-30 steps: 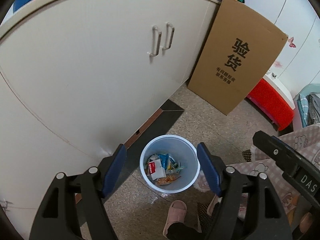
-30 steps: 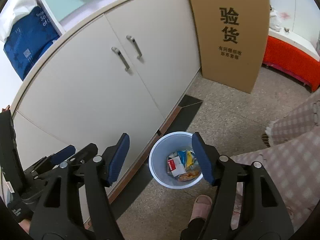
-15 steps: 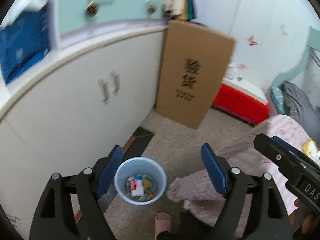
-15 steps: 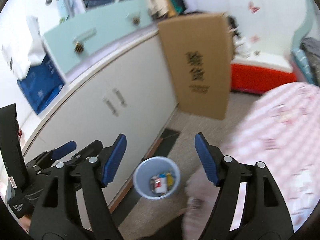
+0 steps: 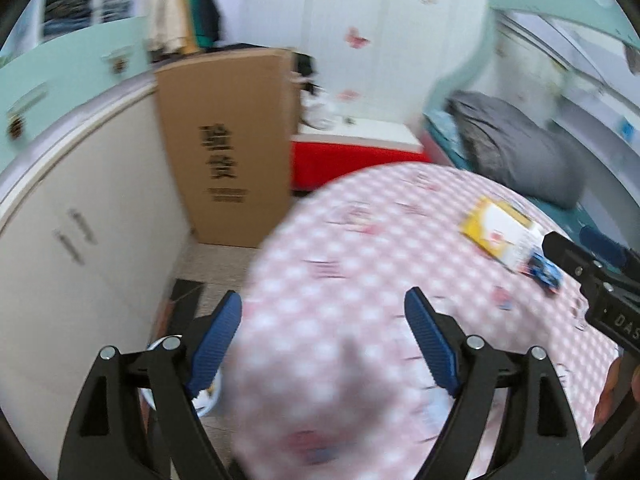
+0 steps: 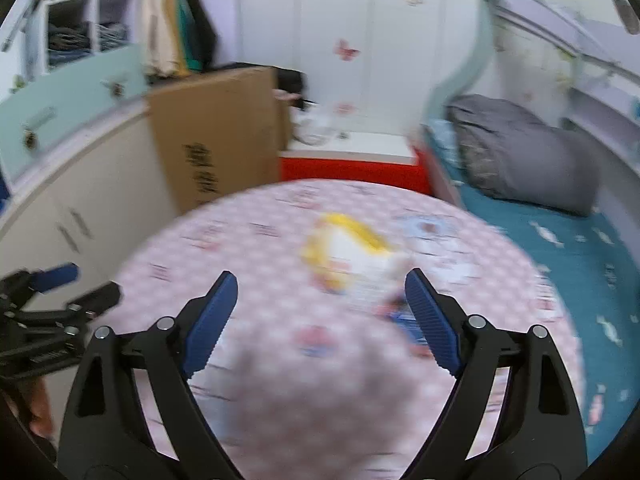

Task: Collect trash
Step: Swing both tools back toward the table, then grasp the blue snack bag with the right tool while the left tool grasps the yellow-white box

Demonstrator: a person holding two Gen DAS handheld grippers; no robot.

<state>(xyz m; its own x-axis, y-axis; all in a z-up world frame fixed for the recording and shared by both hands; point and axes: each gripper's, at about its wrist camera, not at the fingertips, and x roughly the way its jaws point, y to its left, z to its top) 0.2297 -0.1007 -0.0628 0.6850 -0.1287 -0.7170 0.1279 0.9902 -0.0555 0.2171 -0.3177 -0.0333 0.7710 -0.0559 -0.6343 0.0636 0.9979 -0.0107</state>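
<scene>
Now, view: both cameras have swung off the bin (image 5: 208,396) and up onto the round table (image 5: 360,264); earlier the bin with its wrappers filled the middle of both views.
Bin: only a sliver of its pale rim shows low in the left view, behind the left tongs' finger, on the floor beside the cupboard (image 5: 80,240).
Meaning: I judge one drop-off is finished and I am heading back for more trash.
Trash left: a yellow-and-white packet (image 6: 352,256) lies flat on the pink checked cloth, with a small blue wrapper (image 5: 544,272) just beside it; both blurred.
Left tongs (image 5: 324,344): spread wide, nothing between the pads, touching nothing, over the near table edge.
Right tongs (image 6: 320,320): jaws opening, empty; the blue wrapper sits just past the right-hand pad, no contact visible.
Next, my guess: the right tongs are closest to the packet, so they should take it first.
</scene>
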